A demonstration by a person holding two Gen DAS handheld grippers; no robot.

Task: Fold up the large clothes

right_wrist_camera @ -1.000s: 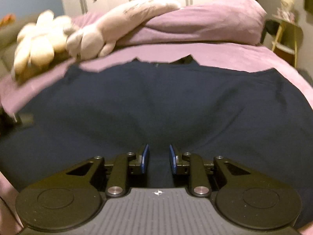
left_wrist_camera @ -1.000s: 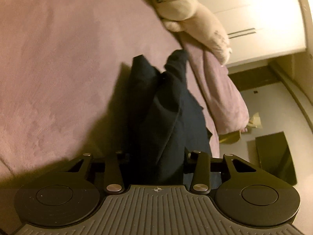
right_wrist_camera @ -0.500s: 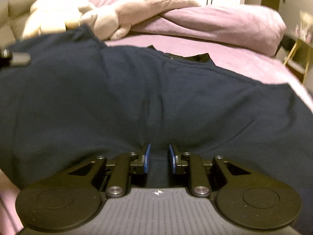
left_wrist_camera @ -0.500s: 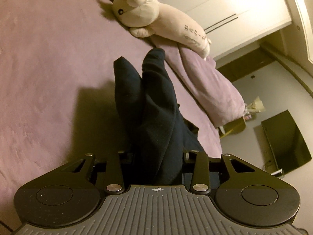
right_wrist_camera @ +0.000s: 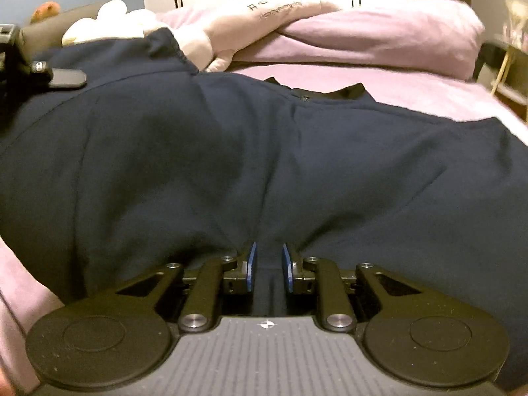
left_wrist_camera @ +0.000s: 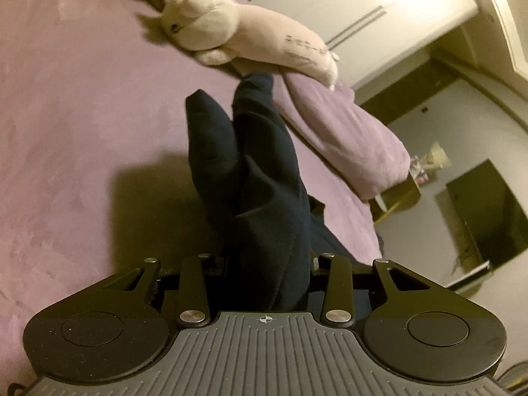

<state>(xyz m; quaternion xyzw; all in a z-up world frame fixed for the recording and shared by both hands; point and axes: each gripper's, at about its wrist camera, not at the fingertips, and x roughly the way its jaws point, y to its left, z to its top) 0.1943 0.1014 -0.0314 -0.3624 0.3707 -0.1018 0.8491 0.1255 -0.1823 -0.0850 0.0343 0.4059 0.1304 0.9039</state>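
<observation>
A large dark navy garment lies across a purple bed. My left gripper is shut on a bunched fold of the garment and holds it up above the bed; the cloth hides its fingertips. That left gripper also shows in the right wrist view at the far left, holding the garment's raised left side. My right gripper is shut on the garment's near edge, with cloth pinched between its blue pads.
A long cream plush toy and a purple pillow lie at the head of the bed. White wardrobe doors stand behind. A dark screen and a small side table stand beside the bed.
My left gripper has lifted the garment's left side and carried it over toward the middle. The right gripper has kept its grip on the near edge.
</observation>
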